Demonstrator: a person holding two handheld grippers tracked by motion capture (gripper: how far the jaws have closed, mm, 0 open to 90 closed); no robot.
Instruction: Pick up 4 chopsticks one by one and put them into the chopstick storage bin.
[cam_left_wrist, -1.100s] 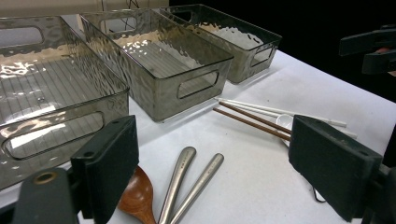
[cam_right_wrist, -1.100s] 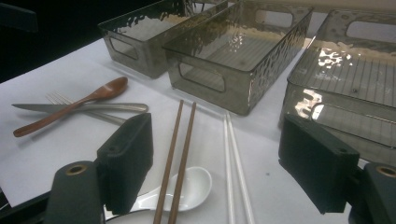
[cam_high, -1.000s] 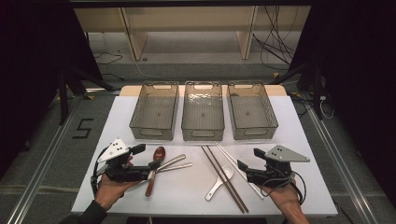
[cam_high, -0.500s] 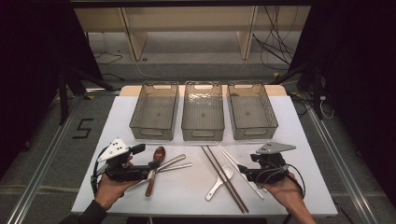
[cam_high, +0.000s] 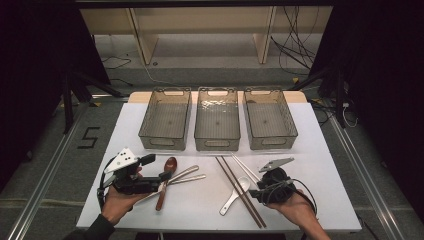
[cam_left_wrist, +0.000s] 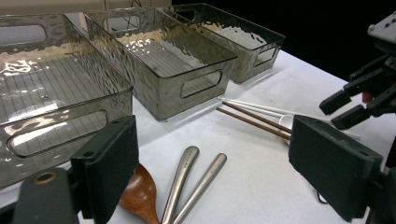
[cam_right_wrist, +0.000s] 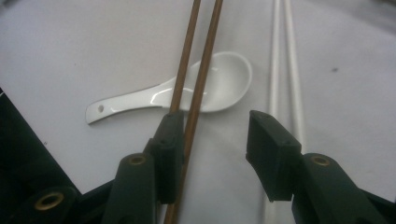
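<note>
The right gripper's (cam_right_wrist: 212, 140) fingers, just closing but still apart, are being set astride the brown wooden chopsticks (cam_right_wrist: 198, 84) crossing the white ceramic spoon (cam_right_wrist: 219, 86) just ahead, while the left gripper's (cam_left_wrist: 219, 172) fingers are being held wide and empty.

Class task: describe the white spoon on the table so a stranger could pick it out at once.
Start at the rightmost of the three bins, then come toward the table's near edge to the right tool. Beside it lies the white spoon, under the brown chopsticks: the only glossy white, short-handled spoon.
</note>
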